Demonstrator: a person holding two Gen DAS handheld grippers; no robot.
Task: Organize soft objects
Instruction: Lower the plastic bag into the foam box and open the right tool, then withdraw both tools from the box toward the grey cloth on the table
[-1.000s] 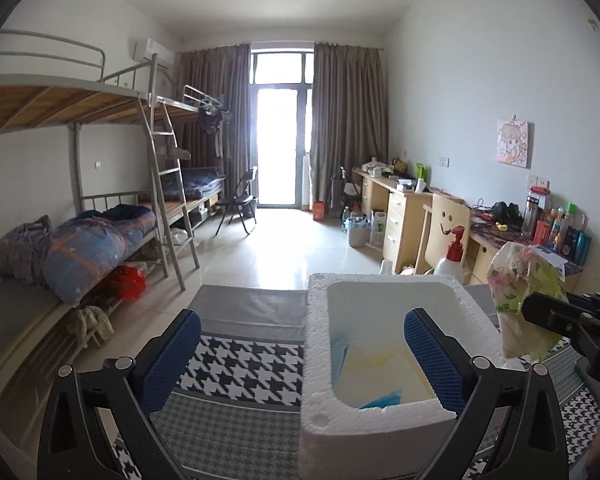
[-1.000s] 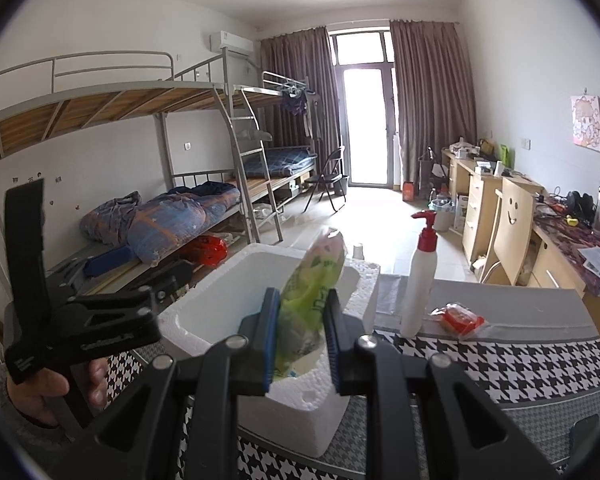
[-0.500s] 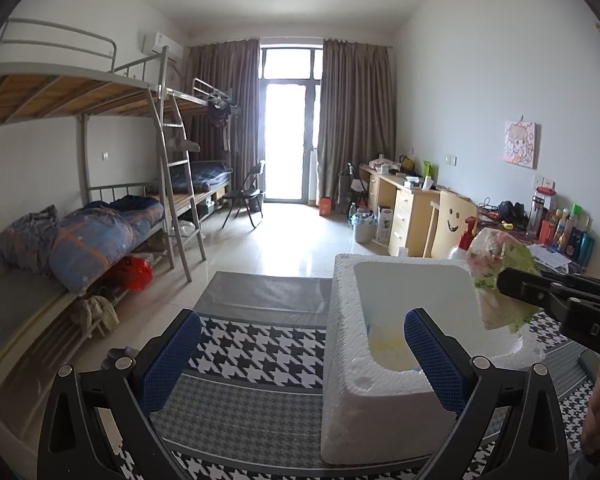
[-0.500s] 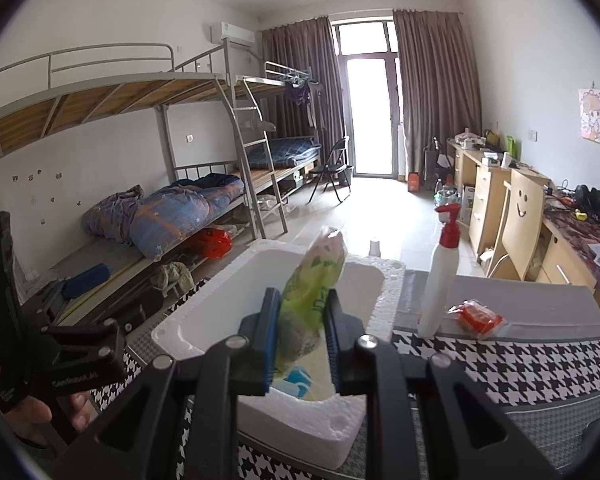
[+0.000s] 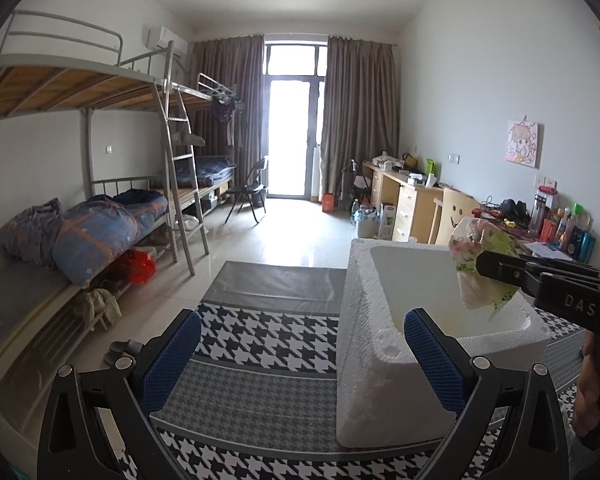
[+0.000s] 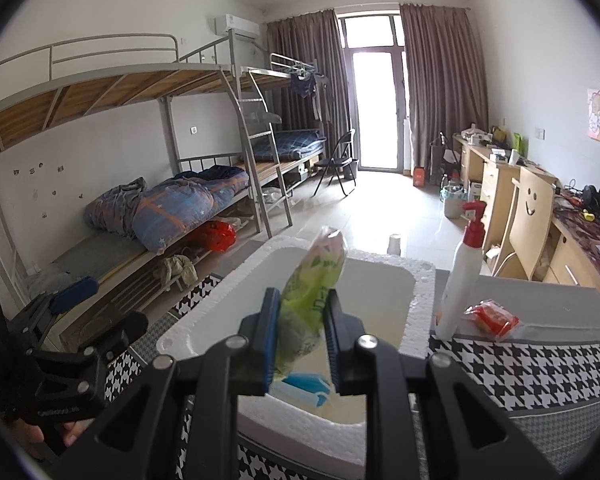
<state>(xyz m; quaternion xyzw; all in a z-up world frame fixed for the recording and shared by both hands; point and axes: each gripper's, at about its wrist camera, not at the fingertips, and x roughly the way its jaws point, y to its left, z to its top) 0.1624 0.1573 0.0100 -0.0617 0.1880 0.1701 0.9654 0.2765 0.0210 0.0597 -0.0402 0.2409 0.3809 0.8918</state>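
My right gripper is shut on a soft green-and-pink plastic packet and holds it over the open white foam box. A blue item lies on the box floor. In the left wrist view the packet hangs above the box, held by the right gripper. My left gripper is open and empty, low at the box's left front side. It shows at the left of the right wrist view.
The box stands on a houndstooth cloth. A white pump bottle with a red top and a red packet sit right of the box. Bunk beds line the left wall and desks the right.
My right gripper has carried the packet further over the box opening. My left gripper has drawn back to the left, so the box now sits to its right.
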